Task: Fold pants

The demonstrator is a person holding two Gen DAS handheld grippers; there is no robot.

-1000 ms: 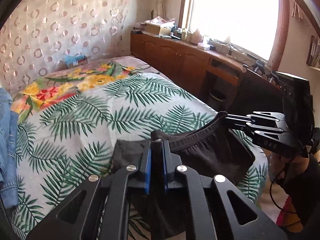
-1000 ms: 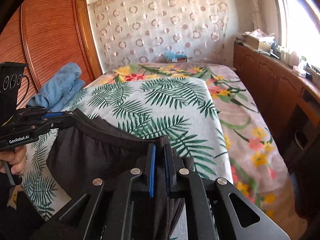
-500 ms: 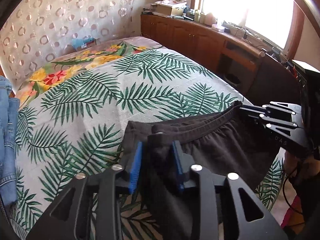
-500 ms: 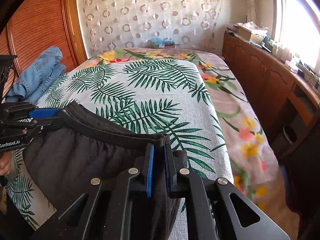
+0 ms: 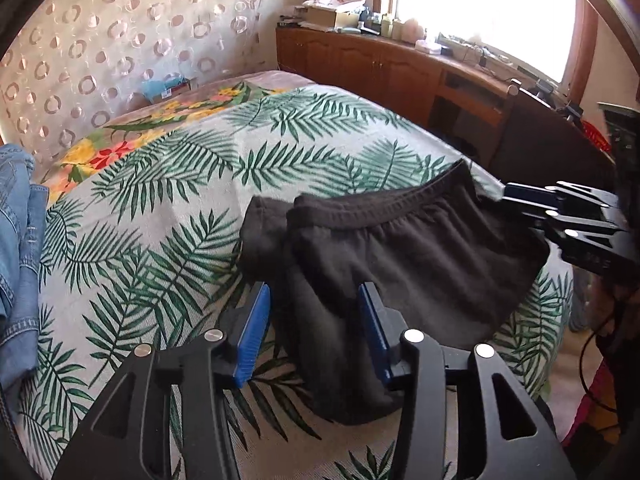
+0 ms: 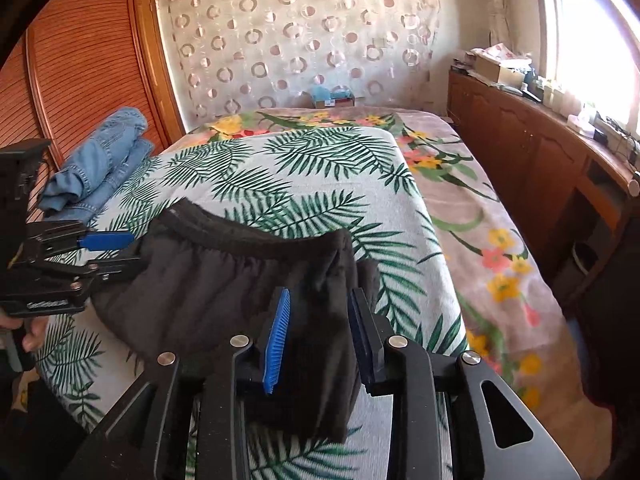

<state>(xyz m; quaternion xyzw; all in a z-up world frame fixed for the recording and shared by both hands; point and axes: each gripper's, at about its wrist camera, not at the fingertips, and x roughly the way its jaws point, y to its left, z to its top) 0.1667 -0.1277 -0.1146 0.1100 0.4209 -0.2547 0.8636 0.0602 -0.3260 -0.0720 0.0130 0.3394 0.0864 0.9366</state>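
Black pants [image 5: 404, 248] lie bunched on palm-print bedspread [image 5: 168, 208] at near end of bed, waistband facing far end, part of cloth hanging over bed edge. L gripper [image 5: 312, 320]: jaws wide apart, blue pads either side of pants' edge, nothing pinched; R gripper [image 6: 320, 328]: jaws also apart, cloth sits between pads, can't tell if any touch. Folded jeans [image 6: 92, 164] on bed's far left side by wooden wardrobe [image 6: 80, 64], well apart from pants; cabinet [image 6: 532, 152] along window wall.
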